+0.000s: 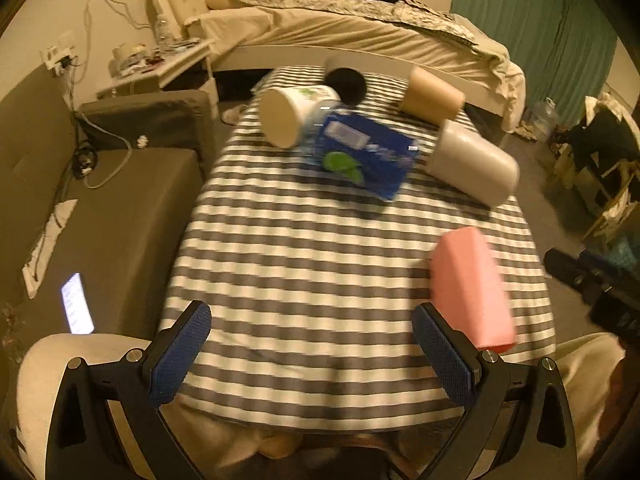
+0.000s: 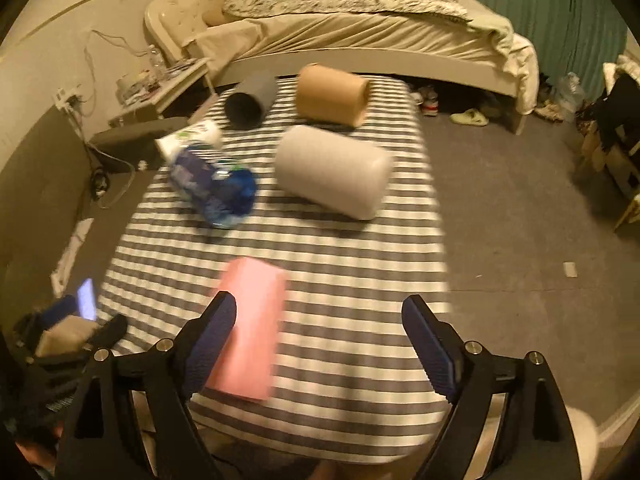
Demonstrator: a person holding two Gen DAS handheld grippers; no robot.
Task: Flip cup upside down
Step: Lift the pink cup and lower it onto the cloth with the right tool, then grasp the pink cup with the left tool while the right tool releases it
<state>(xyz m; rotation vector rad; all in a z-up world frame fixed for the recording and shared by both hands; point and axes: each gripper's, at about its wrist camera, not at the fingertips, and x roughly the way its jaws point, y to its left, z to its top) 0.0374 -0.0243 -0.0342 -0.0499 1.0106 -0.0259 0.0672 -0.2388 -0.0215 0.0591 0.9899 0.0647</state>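
Observation:
Several cups lie on their sides on the striped table (image 1: 304, 264): a grey-white cup (image 1: 472, 162) (image 2: 334, 172), a tan cup (image 1: 434, 96) (image 2: 332, 94), a dark cup (image 1: 346, 84) (image 2: 248, 106) and a white printed cup (image 1: 296, 114) (image 2: 192, 138). My left gripper (image 1: 316, 344) is open and empty above the table's near edge. My right gripper (image 2: 320, 340) is open and empty, with its left finger (image 2: 212, 340) over a pink block (image 2: 250, 328) (image 1: 470, 288). The other gripper shows at the right edge of the left wrist view (image 1: 592, 284).
A blue packet (image 1: 366, 156) (image 2: 216, 186) lies beside the white printed cup. A grey sofa (image 1: 100, 208) with a lit phone (image 1: 76, 304) is on the left, a bed (image 1: 352, 32) behind, and bare floor (image 2: 520, 208) on the right.

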